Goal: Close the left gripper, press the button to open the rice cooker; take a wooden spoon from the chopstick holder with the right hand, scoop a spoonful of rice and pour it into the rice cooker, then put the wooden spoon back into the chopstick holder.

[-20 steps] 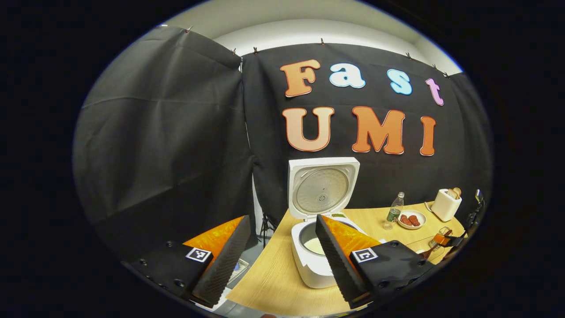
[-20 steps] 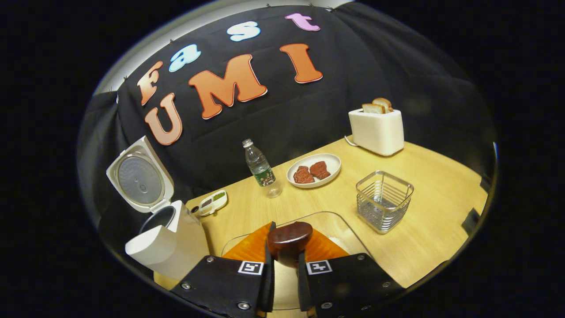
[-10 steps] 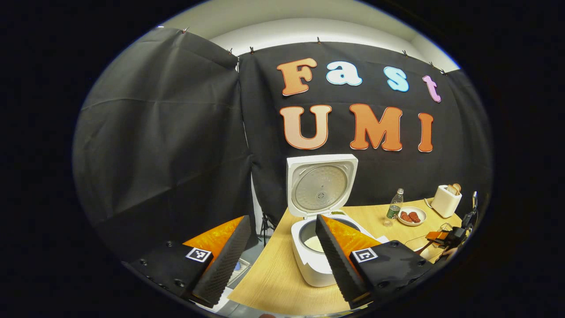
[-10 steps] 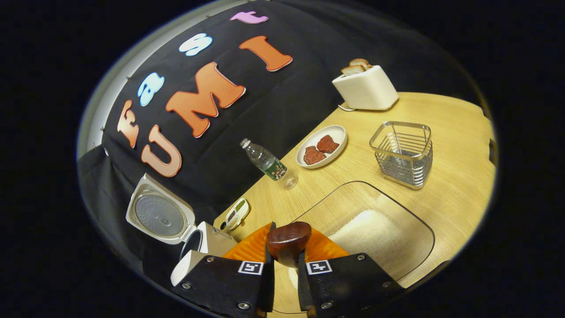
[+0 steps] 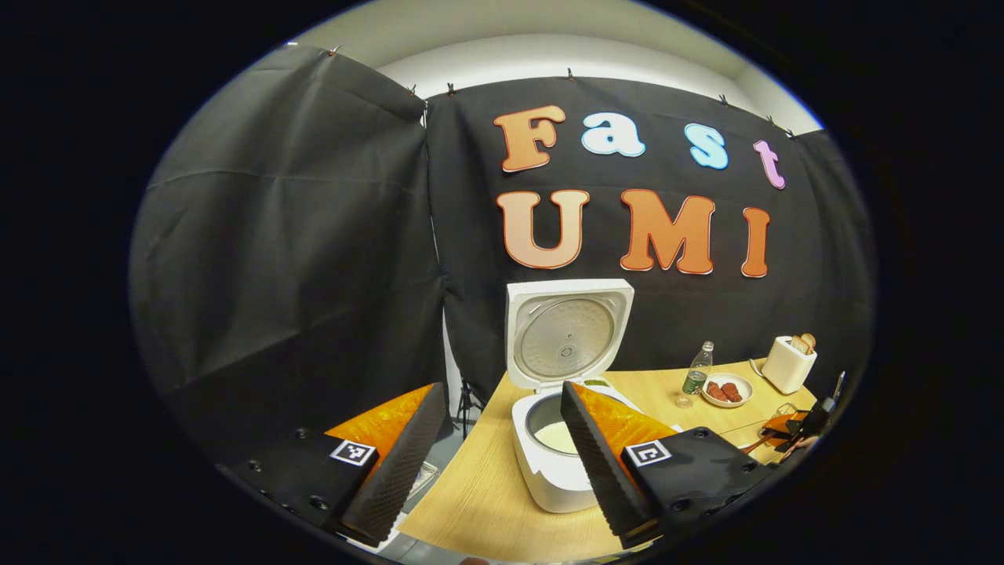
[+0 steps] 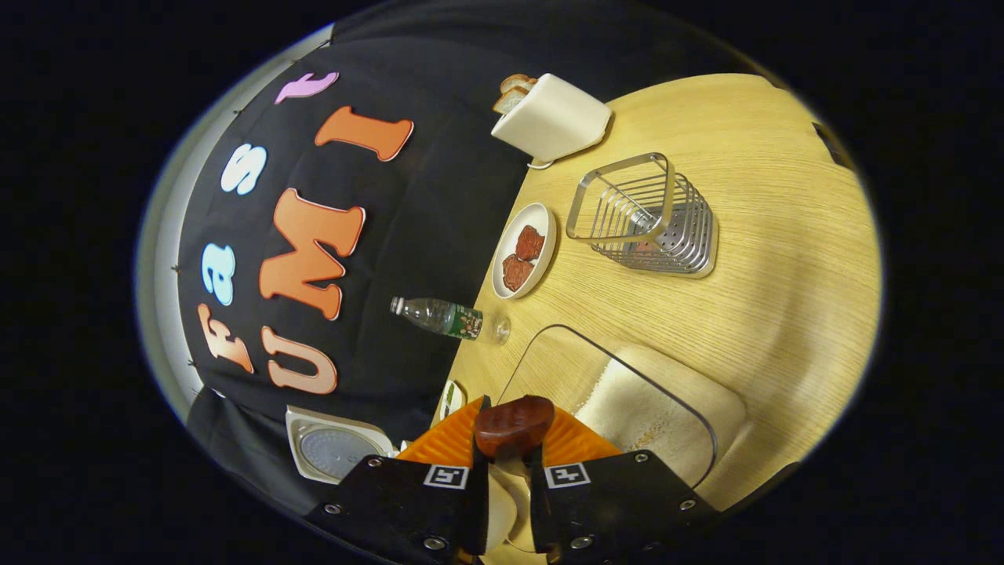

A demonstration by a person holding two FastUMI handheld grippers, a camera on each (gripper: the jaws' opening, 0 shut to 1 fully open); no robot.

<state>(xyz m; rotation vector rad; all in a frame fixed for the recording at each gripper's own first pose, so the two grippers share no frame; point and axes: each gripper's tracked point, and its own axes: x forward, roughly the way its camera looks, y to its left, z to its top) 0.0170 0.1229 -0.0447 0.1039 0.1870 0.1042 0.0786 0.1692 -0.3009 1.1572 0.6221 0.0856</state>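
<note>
Booth: black cloth wall behind a light wooden table (image 6: 784, 259); pale ceiling strip above the cloth in the left gripper view.
Hidden or cut off: your right gripper (image 6: 508, 479) covers most of the wooden spoon (image 6: 514, 424); you see just its dark rounded end above the fingers. Whether it carries rice cannot be told. The rice cooker (image 6: 333, 451) is partly cut off behind that gripper in the right gripper view.
Left gripper: your left gripper (image 5: 490, 463) has its fingers spread wide with nothing between them, held in front of the rice cooker (image 5: 561, 439).
Right gripper: fingers narrow, clamped on the wooden spoon from both sides.
Rice cooker: lid up, standing at the table's left end; pale contents in the inner pot.
Rice tray: clear tray (image 6: 541, 369) with white rice (image 6: 651, 408) just beyond the right gripper.
Chopstick holder: wire chopstick holder (image 6: 643, 216) on the table, well apart from the spoon, near the plate (image 6: 524, 251).
Other items: bottle (image 6: 439, 317), toaster (image 6: 553, 118) at the back.
Change since half a second ago: your right gripper view has rolled further, so the table now tilts steeply; the left gripper has barely shifted.
</note>
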